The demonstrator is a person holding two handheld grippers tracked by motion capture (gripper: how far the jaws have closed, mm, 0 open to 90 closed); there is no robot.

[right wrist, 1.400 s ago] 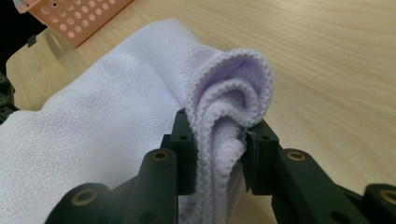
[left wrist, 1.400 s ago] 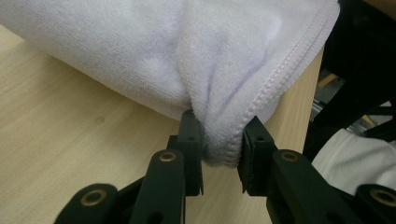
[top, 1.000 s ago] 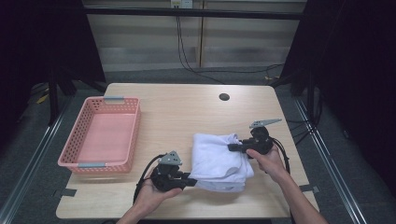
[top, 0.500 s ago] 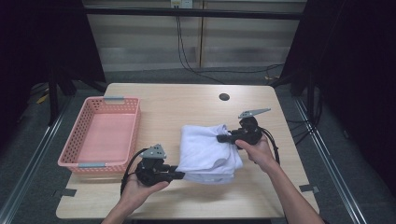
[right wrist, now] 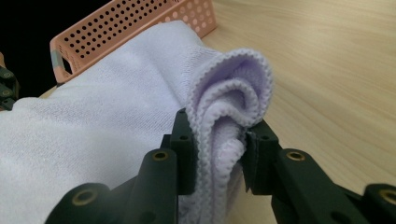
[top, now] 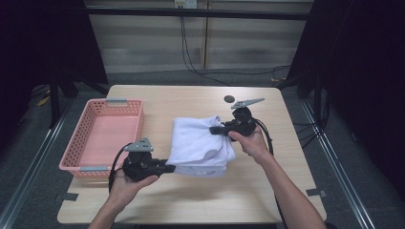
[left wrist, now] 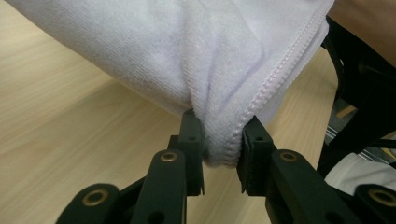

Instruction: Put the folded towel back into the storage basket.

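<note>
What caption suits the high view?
Both grippers, left gripper and right gripper, pinch a white towel beside a pink basket.

**Right gripper pinches a rolled towel edge**

The right gripper (right wrist: 219,154) rises from the bottom of the view, its two black fingers (right wrist: 184,144) pressed against a bunched, stitched hem of the white towel (right wrist: 93,135). The hem curls into a roll just above the fingers. The rest of the towel spreads away to the left. Beyond it, at the far left, stands a pink perforated basket (right wrist: 135,23). Bare wooden desk (right wrist: 327,70) lies to the right.
</note>
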